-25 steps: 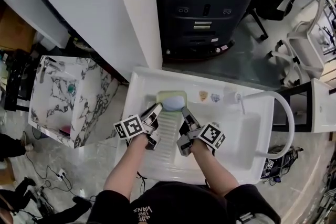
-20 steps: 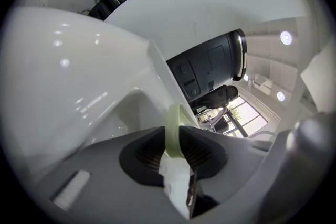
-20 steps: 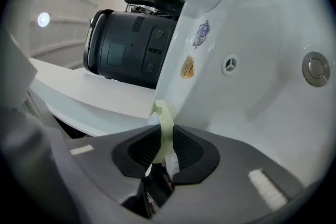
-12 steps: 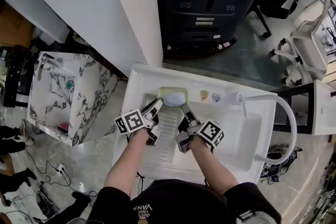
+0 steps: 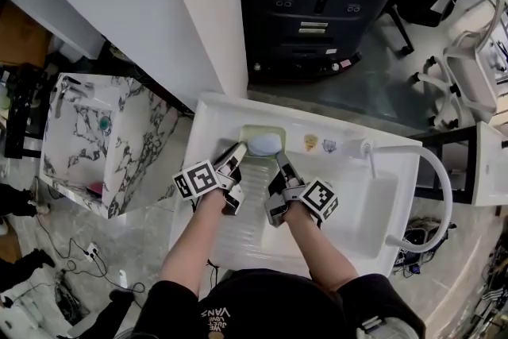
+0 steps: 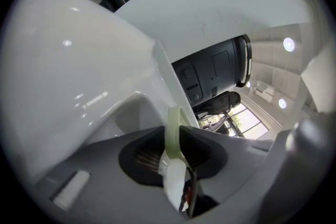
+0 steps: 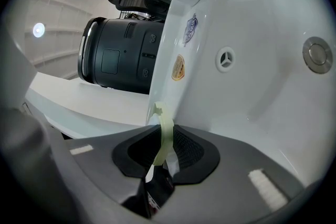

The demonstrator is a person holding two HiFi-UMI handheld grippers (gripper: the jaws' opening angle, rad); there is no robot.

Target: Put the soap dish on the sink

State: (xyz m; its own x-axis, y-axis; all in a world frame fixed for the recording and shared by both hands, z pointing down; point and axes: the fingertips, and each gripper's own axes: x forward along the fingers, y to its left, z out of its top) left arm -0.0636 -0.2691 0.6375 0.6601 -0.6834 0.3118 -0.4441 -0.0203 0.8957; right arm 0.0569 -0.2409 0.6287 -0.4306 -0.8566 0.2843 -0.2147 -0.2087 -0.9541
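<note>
- The soap dish (image 5: 254,132) — pale green, with blue soap (image 5: 266,144) in it — is at the sink's (image 5: 357,202) back ledge.
- The left gripper (image 5: 240,150) pinches the dish's rim at 8 o'clock, jaws nearly together.
- The right gripper (image 5: 279,159) pinches the rim at 4 o'clock in the same way.

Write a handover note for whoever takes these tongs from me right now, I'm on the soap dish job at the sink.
Grip: the left tongs are shut on the soap dish at its left rim; the right tongs are shut on its right rim.
Where: the pale green dish, with a bluish soap on it, is at the back ledge of the white sink, above the ribbed slope.
Done: dish brought to the ledge.
Left: unclear whether it rests fully. Settle it flat, open both tongs, draw back.
</note>
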